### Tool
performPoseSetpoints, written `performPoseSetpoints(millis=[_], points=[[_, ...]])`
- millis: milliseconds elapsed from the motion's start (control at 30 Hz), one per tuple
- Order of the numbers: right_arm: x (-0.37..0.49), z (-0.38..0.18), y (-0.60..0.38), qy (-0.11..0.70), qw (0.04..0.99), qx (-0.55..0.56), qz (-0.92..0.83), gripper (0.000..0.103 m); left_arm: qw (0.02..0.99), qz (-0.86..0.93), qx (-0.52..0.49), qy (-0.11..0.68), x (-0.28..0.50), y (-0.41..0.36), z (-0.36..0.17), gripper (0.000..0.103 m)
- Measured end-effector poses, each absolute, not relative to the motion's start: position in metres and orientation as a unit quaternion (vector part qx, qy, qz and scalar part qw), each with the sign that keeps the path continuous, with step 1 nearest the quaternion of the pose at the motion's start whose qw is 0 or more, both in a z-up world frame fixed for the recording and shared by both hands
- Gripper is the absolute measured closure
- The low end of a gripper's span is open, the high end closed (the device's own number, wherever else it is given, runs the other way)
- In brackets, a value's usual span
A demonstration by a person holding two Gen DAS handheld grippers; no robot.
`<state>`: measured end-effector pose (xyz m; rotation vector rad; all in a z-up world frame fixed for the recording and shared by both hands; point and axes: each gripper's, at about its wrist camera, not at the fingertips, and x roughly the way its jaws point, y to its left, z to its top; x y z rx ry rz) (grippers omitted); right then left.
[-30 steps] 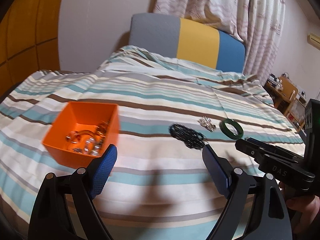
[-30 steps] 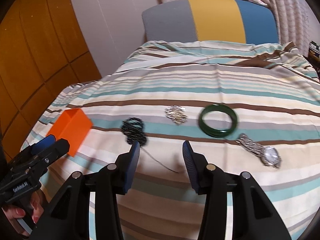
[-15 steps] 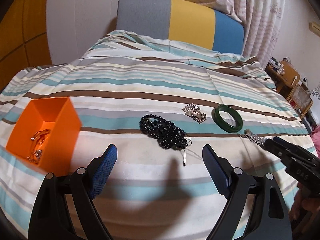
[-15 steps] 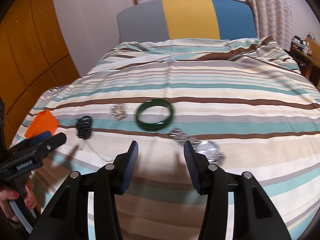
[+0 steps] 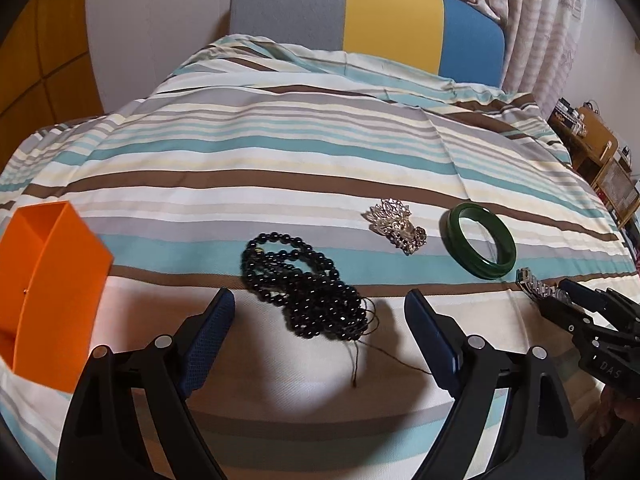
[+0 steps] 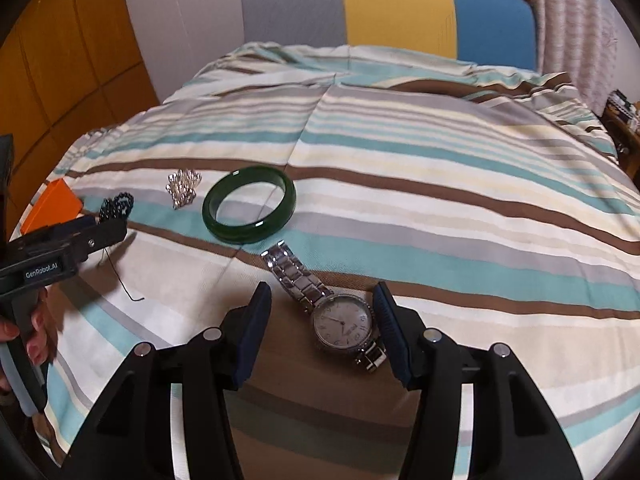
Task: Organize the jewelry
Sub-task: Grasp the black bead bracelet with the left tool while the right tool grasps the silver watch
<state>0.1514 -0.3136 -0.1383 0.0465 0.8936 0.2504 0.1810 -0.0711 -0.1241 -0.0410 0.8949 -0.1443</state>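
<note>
My left tongs [image 5: 318, 316] gape wide over the heap of glossy black beads [image 5: 304, 288] on the striped bed [image 5: 280, 152]. My right tongs [image 6: 320, 312] are opening around the steel watch [image 6: 344, 326], pads clear. The smooth green bangle [image 6: 249, 210] lies beyond; the orange box [image 5: 48, 288] sits left.

Both wrist cameras look steeply down along their fingers, close over the striped bedspread [image 5: 320, 152], sharing the green bangle [image 5: 478, 240] [image 6: 249, 210] and headboard [image 6: 396, 12].
</note>
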Motion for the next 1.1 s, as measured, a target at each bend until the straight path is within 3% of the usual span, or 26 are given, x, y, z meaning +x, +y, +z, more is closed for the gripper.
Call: performPoseSetpoints(millis=[133,300,733,800,933,1100], points=[[0.153,-0.14,-0.316,0.435,0.891,0.029,0.122,0.052,0.899,-0.069,-0.014,0.433,0.184,-0.074,-0.126,0.02],[0.15,-0.14,-0.314,0.441,0.888,0.033,0.127,0.064,0.899,-0.064,-0.01,0.433,0.187,-0.075,-0.127,0.029],[0.16,-0.14,-0.299,0.447,0.886,-0.003,0.125,0.067,0.896,-0.059,0.013,0.439,0.192,-0.081,-0.13,0.03],[0.16,-0.141,-0.295,0.446,0.887,-0.012,0.116,0.072,0.897,-0.05,0.023,0.439,0.194,-0.082,-0.131,0.041],[0.157,-0.14,-0.292,0.437,0.893,-0.011,0.109,0.073,0.899,-0.046,0.033,0.434,0.196,-0.081,-0.129,0.068],[0.148,-0.134,-0.297,0.417,0.903,0.017,0.107,0.074,0.903,-0.058,0.014,0.426,0.193,-0.074,-0.126,0.071]])
